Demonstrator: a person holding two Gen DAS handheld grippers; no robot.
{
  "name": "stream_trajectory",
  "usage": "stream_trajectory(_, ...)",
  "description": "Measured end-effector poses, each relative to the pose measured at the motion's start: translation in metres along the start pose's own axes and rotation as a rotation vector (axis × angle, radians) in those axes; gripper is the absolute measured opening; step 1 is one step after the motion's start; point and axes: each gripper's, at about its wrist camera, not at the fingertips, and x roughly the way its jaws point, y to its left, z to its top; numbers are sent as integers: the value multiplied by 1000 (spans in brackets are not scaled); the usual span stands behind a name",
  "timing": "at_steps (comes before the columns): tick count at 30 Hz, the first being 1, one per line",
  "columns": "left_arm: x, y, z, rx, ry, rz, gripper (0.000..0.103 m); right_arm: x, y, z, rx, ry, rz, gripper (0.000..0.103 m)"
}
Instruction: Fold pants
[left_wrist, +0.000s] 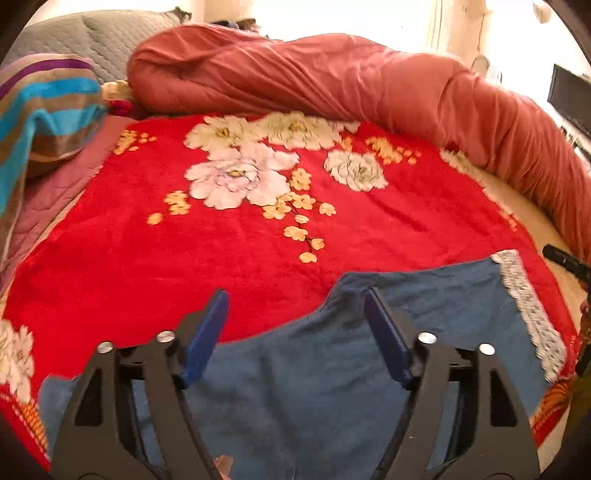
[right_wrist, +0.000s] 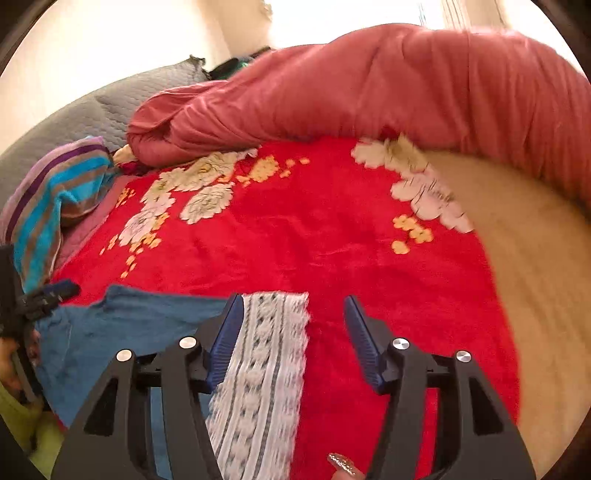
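Your left gripper and right gripper are both hanging wide open, gripping nothing. Blue pants are lying flat on the red floral blanket beneath them, their white lace hem sitting just under your right gripper.

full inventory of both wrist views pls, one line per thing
pants: 1, blue, flat on blanket, near edge
lace hem: 1, white, on the pants' right end
blanket: 1, red with white and yellow flowers, spread over bed
duvet: 1, rust-pink, bunched along far and right side
striped towel: 1, turquoise, brown and purple, far left
grey quilt: 1, grey, behind towel
screen: 1, black, far right
left tongs: 1, black with blue pads, open above pants
right tongs: 1, black with blue pads, open above lace hem
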Motion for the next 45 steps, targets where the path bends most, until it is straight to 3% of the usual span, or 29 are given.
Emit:
stream_trajectory(5,-35,4,-26,4,-16,2,90,-24,28,-32,-90,6,-21,65)
stream_trajectory(10,-52,-3,-58,77,-2,56,93,-29,66,-62,-198,49,-40,65)
stream_trajectory(15,-38,-13,-73,124,69,87,93,-15,110,-77,-267,106,40,65)
stream_trajectory(19,-11,-12,-85,184,166,186,93,5,150,-85,-365,150,87,65)
stream_trajectory(21,-8,3,-87,123,185,145,93,14,159,-89,-391,181,70,65)
stream_trajectory(24,-12,17,-85,83,177,135,93,30,148,-97,-405,263,-22,66)
stream_trajectory(29,-11,28,-86,27,183,99,93,15,100,-98,-284,253,-45,60)
stream_trajectory(35,-17,27,-86,19,167,95,93,17,113,-103,-326,241,-100,62)
stream_trajectory(37,-28,23,-84,20,147,67,93,10,112,-101,-320,231,-85,63)
stream_trajectory(39,-40,15,-83,33,124,33,93,-2,115,-96,-309,200,-37,70)
stream_trajectory(45,-61,-21,-89,150,126,-3,93,-24,131,-95,-312,159,23,70)
